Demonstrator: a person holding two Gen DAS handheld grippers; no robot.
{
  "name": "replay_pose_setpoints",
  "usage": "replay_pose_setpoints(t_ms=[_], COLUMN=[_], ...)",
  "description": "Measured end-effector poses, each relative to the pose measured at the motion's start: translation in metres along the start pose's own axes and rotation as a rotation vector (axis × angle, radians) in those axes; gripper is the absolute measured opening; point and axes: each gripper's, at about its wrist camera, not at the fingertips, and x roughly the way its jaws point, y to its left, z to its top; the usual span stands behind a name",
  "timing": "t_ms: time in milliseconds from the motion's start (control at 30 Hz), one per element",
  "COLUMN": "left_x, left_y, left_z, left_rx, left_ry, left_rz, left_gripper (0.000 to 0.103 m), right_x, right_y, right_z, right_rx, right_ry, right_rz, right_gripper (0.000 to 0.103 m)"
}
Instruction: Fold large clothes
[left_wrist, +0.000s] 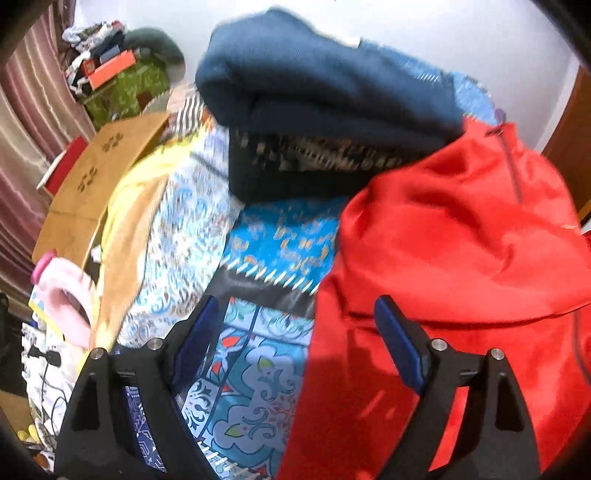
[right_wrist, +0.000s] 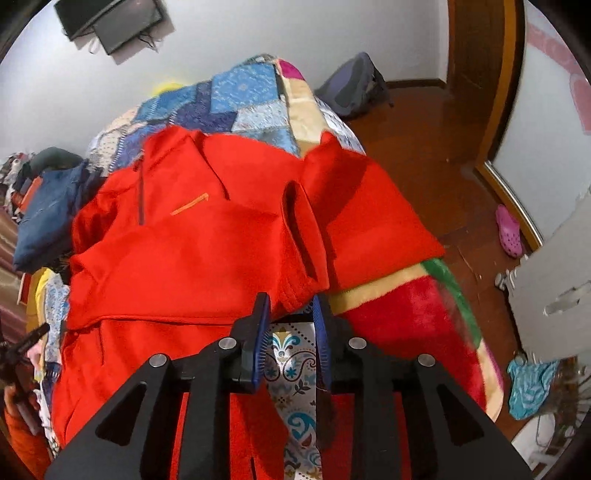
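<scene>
A large red fleece jacket (right_wrist: 207, 236) lies spread on the bed, zip collar at the far end, one sleeve (right_wrist: 306, 240) folded over toward me. My right gripper (right_wrist: 290, 308) has its jaws partly open around the sleeve's cuff edge, not clamped. In the left wrist view the jacket (left_wrist: 461, 251) fills the right side. My left gripper (left_wrist: 295, 314) is wide open, its right finger (left_wrist: 400, 345) over the jacket's left edge, its left finger (left_wrist: 195, 336) over the patterned bedcover. It holds nothing.
A blue patterned quilt (left_wrist: 258, 369) covers the bed. A folded dark blue garment (left_wrist: 325, 96) sits beyond the jacket. A cardboard box (left_wrist: 99, 177) and clutter lie left. A red and green blanket (right_wrist: 424, 314) hangs off the bed's right; wooden floor, pink shoe (right_wrist: 509, 230) beyond.
</scene>
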Motion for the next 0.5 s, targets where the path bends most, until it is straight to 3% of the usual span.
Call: replay_pose_setpoints(t_ms=[133,200,267,500], left_x=[-0.027,-0.033,-0.037,-0.031], left_y=[-0.019,-0.030,-0.046,-0.105], left_z=[0.013,0.020,0.028,0.049], left_rx=[0.001,0.005,0.020,0.103], left_ry=[-0.075,-0.090,-0.095,-0.075], left_rz=[-0.052,-0.104,-0.162,-0.285], left_gripper=[0.086,0.086,0.086,0.086], right_x=[-0.015,-0.022,-0.025,-0.002], right_y=[-0.008,-0.015,-0.025,-0.073], right_z=[0.006,0.008,0.011,0.014], right_rx=[0.007,0.028,0.059,0.293], right_ry=[-0.058,-0.097,-0.113,-0.058], right_rz=[-0.054,-0.072,-0.080,0.037], right_gripper=[0.031,0.047,0.057,0.059])
